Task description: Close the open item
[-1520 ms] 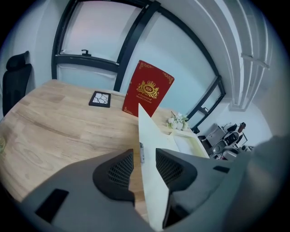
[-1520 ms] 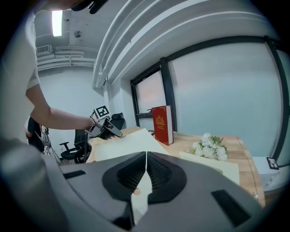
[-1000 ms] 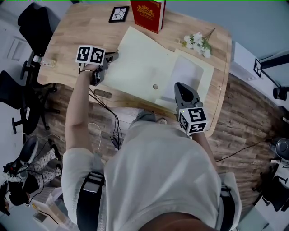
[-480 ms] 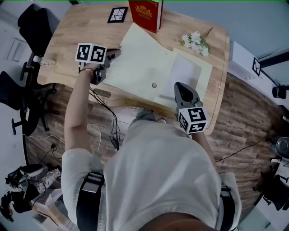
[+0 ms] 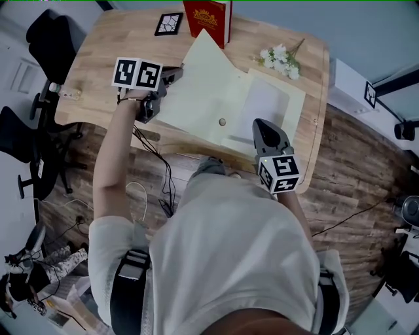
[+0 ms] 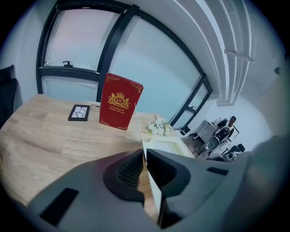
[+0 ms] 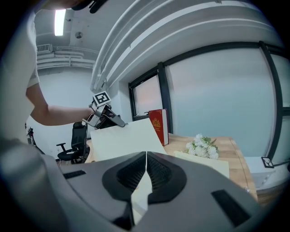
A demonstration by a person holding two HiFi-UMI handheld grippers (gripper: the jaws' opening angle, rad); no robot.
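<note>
A pale yellow folder [image 5: 216, 98] lies open on the wooden desk [image 5: 105, 59], with a white sheet [image 5: 265, 105] in its right half. My left gripper [image 5: 175, 74] is at the left cover's far corner. Its jaws are closing, and the thin cover edge [image 6: 138, 122] stands pinched between them [image 6: 144, 156]. That cover [image 7: 124, 140] is raised off the desk and tilts up. My right gripper [image 5: 262, 125] is over the folder's near right edge with its jaws shut [image 7: 146, 156] and nothing seen between them.
A red book [image 5: 208, 16] stands upright at the desk's far edge, a black patterned tile [image 5: 169, 23] to its left. White flowers [image 5: 278, 60] lie beyond the folder's right half. An office chair [image 5: 46, 39] stands left of the desk, and cables [image 5: 150, 163] hang at the near edge.
My left gripper has risen and shifted right with the cover's corner, so the left cover now tilts up from the desk. The right gripper has stayed in place.
</note>
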